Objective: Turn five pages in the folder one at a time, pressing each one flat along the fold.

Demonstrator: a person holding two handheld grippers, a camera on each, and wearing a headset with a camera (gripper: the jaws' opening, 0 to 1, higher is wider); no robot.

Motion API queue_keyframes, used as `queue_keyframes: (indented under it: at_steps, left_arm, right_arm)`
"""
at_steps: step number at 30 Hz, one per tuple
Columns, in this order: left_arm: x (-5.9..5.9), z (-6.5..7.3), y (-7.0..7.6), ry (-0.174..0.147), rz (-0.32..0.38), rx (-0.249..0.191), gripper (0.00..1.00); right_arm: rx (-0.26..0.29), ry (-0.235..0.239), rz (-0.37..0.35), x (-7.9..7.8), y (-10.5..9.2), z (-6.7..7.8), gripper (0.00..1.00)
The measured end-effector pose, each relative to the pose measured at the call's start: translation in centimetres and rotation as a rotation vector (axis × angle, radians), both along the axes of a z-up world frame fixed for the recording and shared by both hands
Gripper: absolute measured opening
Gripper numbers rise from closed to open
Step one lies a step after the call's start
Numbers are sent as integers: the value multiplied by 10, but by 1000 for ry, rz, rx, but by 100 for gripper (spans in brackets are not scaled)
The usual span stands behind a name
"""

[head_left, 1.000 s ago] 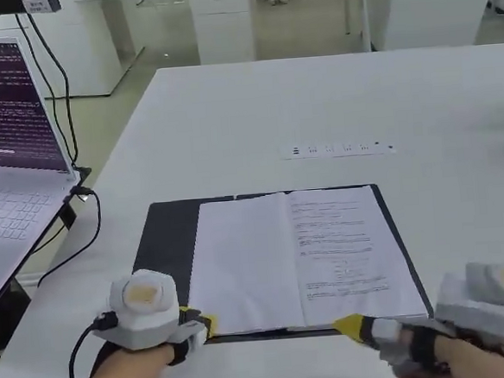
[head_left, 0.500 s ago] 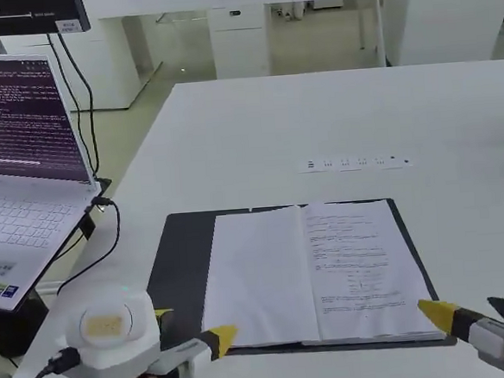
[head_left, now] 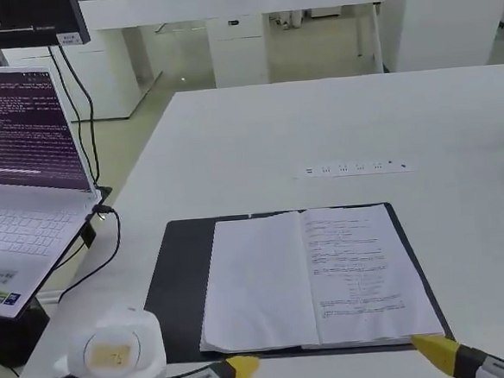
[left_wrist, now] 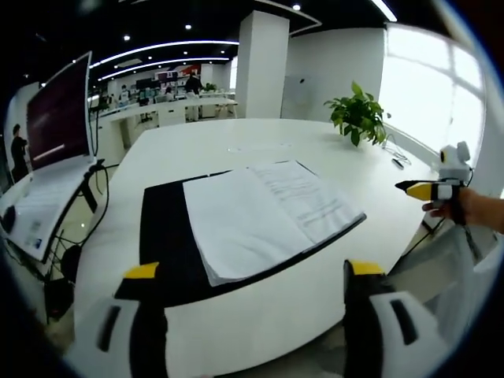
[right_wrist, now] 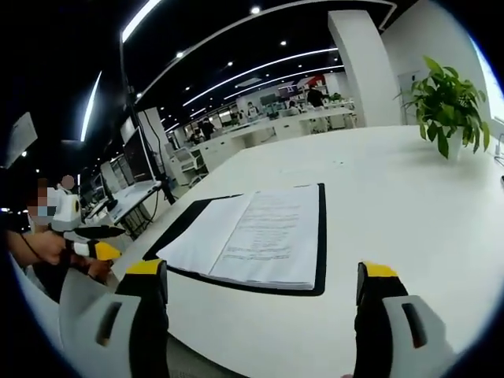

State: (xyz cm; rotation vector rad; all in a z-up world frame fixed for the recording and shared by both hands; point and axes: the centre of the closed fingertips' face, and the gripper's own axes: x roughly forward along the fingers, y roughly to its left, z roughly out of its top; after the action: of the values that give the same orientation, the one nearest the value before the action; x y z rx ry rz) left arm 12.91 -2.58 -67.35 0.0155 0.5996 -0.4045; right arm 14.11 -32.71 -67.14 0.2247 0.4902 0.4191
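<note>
The black folder (head_left: 179, 285) lies open and flat on the white table, its white pages (head_left: 315, 280) spread left and right of the fold. My left gripper (head_left: 224, 377) hovers off the folder's near left edge, open and holding nothing. In its own view, the left gripper (left_wrist: 252, 272) has its jaws wide apart, with the folder (left_wrist: 165, 232) ahead. My right gripper (head_left: 483, 339) hangs open just off the folder's near right corner. From the right gripper (right_wrist: 261, 268), the folder (right_wrist: 321, 236) lies ahead and untouched.
An open laptop (head_left: 18, 179) with cables (head_left: 107, 225) stands at the table's left edge, below a monitor (head_left: 23, 15). A strip of sockets (head_left: 354, 168) is set in the table beyond the folder. A potted plant (left_wrist: 358, 118) stands at the far side.
The head camera has tilted. Relative to the folder, my right gripper slid right along the front edge to the corner, and both grippers drew back slightly toward me. The pages lie as before.
</note>
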Motion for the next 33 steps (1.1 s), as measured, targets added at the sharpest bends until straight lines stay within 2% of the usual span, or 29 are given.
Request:
queue_keyframes:
  at_steps: [3,7,9,13,17,20,24,33]
  left_arm:
    - [-2,5,1,-24,0,10,99]
    - [-4,7,5,-30,15,11,99]
    - [-6,5,4,-10,14,2,99]
    - [-8,4,6,-3,23,6,99]
    - [-8,5,1,-6,17,2,99]
    - [-6,4,-6,-9,5,10,99]
    - [1,4,-13,-15,-1,-2,99]
    - [19,-6,-37,-3,-48,3,95]
  right_arm:
    - [6,-1,0,-2,2,1,100]
    - [9,2,4,-5,3,-1,100]
    - [14,0,6,-6,3,-1,100]
    - [9,4,18,-7,3,-1,100]
    - [23,-13,23,-3,4,3,100]
    - [25,-21,29,-1,6,4,100]
    - [28,-26,40,1,8,5,99]
    - [44,-15,42,2,10,1,98]
